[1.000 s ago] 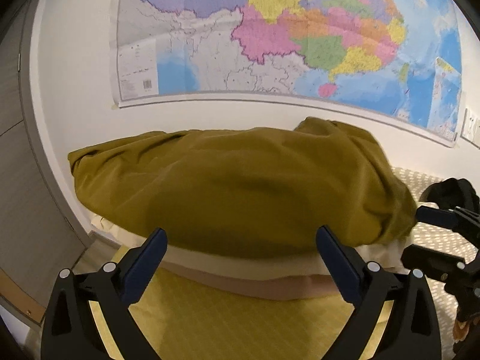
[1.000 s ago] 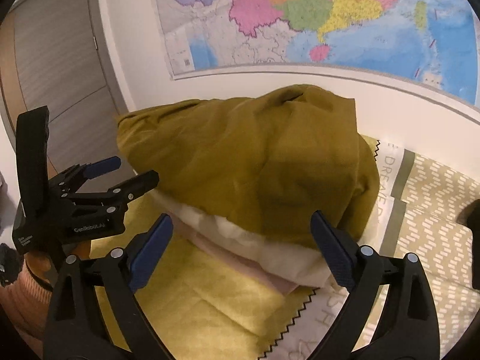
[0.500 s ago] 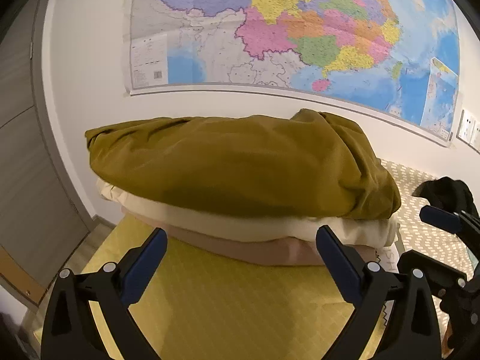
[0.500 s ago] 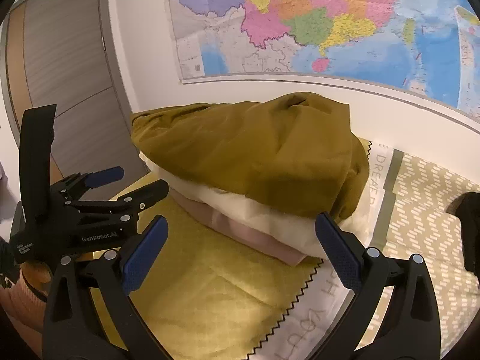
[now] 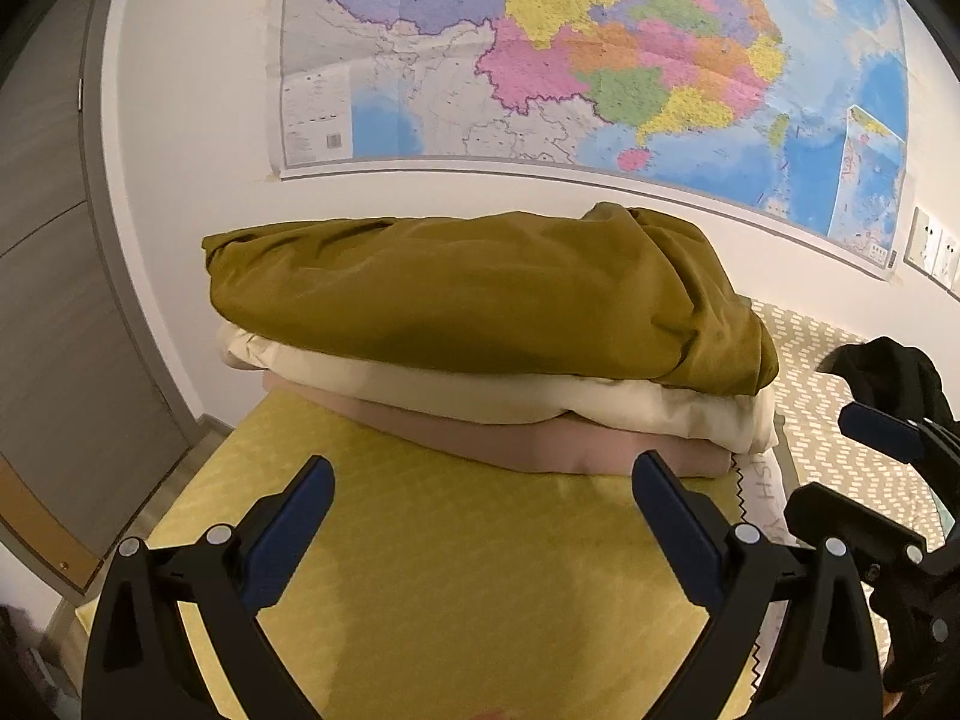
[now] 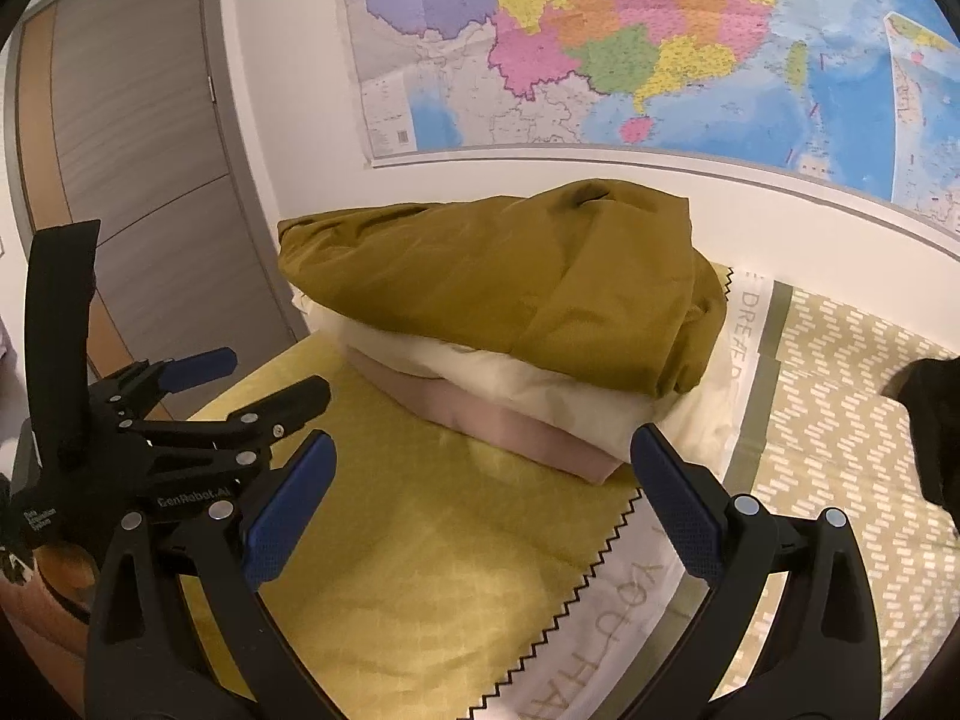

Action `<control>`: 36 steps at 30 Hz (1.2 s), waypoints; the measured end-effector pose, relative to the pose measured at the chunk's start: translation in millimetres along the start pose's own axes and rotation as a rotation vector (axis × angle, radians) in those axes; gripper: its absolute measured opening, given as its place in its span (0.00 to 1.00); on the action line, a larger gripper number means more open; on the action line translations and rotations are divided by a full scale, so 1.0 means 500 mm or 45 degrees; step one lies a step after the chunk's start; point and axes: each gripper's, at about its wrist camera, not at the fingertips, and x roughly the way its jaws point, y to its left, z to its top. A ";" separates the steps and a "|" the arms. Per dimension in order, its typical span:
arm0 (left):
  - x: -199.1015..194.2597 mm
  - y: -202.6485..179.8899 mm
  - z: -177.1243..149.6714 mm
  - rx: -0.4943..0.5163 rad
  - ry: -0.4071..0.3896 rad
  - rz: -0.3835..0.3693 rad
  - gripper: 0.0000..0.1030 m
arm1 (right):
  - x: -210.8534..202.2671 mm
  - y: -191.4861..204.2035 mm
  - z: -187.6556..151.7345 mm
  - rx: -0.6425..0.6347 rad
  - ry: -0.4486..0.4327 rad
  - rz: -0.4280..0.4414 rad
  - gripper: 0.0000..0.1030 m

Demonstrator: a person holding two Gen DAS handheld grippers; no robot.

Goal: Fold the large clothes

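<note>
A stack of folded clothes lies on the bed against the wall: an olive-mustard garment (image 5: pixel 480 294) (image 6: pixel 504 288) on top, a cream one (image 5: pixel 540 396) (image 6: pixel 540 390) under it, a beige-pink one (image 5: pixel 540 444) (image 6: pixel 480 420) at the bottom. My left gripper (image 5: pixel 480 516) is open and empty, held back from the stack above the yellow bedspread (image 5: pixel 450 570). My right gripper (image 6: pixel 480 492) is open and empty, also short of the stack. The left gripper shows in the right wrist view (image 6: pixel 240 384), and the right gripper in the left wrist view (image 5: pixel 864 462).
A black garment (image 5: pixel 888 366) (image 6: pixel 936 414) lies on the patterned sheet (image 6: pixel 840 408) to the right. A white strip with lettering (image 6: pixel 606 624) runs across the bedspread. A large wall map (image 5: pixel 600 60) hangs behind the stack. A grey door (image 6: pixel 138 150) stands at the left.
Both grippers have pulled back from the stack and away from it. The stack now sits farther off and more of the yellow bedspread shows in front.
</note>
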 end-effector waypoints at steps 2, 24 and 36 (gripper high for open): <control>-0.004 0.004 -0.002 -0.013 0.007 0.002 0.93 | -0.005 0.003 -0.003 -0.004 -0.001 0.000 0.94; -0.038 0.017 -0.019 -0.020 0.003 0.008 0.93 | -0.033 0.026 -0.020 -0.012 -0.004 0.029 0.94; -0.048 0.014 -0.024 -0.007 -0.012 0.007 0.93 | -0.038 0.026 -0.023 -0.006 -0.004 0.035 0.94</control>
